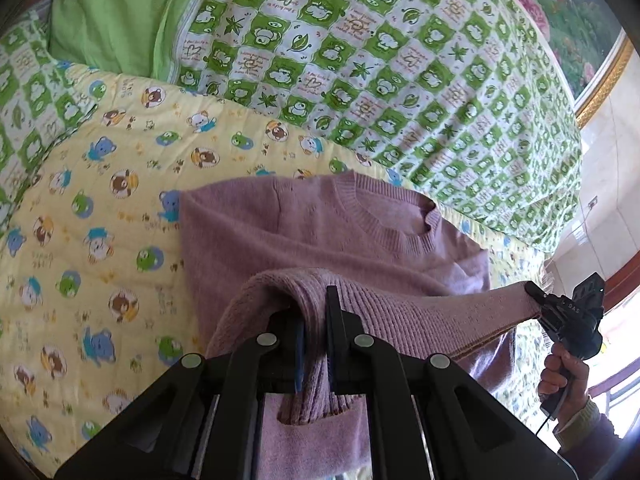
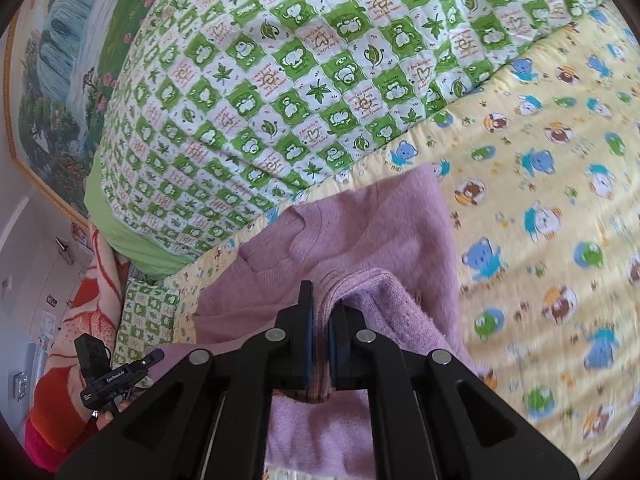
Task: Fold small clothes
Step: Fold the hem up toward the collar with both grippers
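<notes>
one sweater (image 1: 320, 232), two quilts (image 1: 120, 200), two claws (image 1: 316, 320)

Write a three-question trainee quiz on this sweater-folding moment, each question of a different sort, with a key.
1. True or false: the left gripper is shut on the ribbed hem of the lilac knitted sweater.
2. Multiple choice: the sweater lies on
A. a bare wooden table
B. the yellow quilt printed with cartoon bears
C. a blue plastic tray
3. Short answer: what lies beyond the sweater's neckline, towards the wall?

Key
1. True; the right gripper pinches the same hem further along.
2. B
3. The green and white checked quilt with leaf and bear prints.
</notes>
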The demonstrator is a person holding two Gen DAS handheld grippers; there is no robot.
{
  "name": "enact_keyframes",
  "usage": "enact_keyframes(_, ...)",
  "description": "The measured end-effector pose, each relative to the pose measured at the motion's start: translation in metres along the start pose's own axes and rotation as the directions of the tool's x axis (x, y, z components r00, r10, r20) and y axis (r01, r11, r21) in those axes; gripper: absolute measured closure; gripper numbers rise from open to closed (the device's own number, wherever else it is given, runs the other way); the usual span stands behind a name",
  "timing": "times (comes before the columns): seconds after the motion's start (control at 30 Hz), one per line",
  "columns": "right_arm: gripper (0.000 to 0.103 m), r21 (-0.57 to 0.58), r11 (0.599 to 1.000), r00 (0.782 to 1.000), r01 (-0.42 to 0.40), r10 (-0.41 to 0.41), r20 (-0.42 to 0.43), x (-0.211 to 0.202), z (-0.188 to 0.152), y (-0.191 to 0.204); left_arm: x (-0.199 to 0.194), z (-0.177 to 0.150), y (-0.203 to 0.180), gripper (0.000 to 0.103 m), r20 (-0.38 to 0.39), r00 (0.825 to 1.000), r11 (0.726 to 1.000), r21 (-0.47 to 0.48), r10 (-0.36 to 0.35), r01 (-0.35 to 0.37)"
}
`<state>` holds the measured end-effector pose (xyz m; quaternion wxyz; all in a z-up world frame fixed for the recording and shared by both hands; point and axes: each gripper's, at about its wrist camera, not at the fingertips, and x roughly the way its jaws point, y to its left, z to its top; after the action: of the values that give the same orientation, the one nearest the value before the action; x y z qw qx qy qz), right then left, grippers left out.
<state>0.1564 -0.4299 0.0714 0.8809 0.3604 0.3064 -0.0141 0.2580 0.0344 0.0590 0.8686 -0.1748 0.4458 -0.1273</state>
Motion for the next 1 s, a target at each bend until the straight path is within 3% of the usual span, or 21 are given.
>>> enact_keyframes(0.67, 0.096, -0.015, 0.999, 0.998, 0.036, -0.036, -0.057, 0.103, 0.072, -0.025, 0.099, 0.081, 0.022, 0.096, -0.018, 0.997, 0.996, -0.056, 0.072, -0.073)
enact_keyframes(0.8, 0.095, 0.010, 0.998, 0.994, 0.059, -0.058, -0.088, 0.120, 0.076, -0.036, 0.116, 0.082, 0.034, 0.094, -0.047, 0.997, 0.993, -0.106, 0.053, -0.058)
enact_keyframes(1.0, 0.092, 0.044, 0.994, 0.986, 0.098, -0.092, -0.137, 0.132, 0.076, -0.043, 0.110, 0.084, 0.042, 0.089, -0.044, 0.999, 0.987, -0.162, 0.007, -0.014)
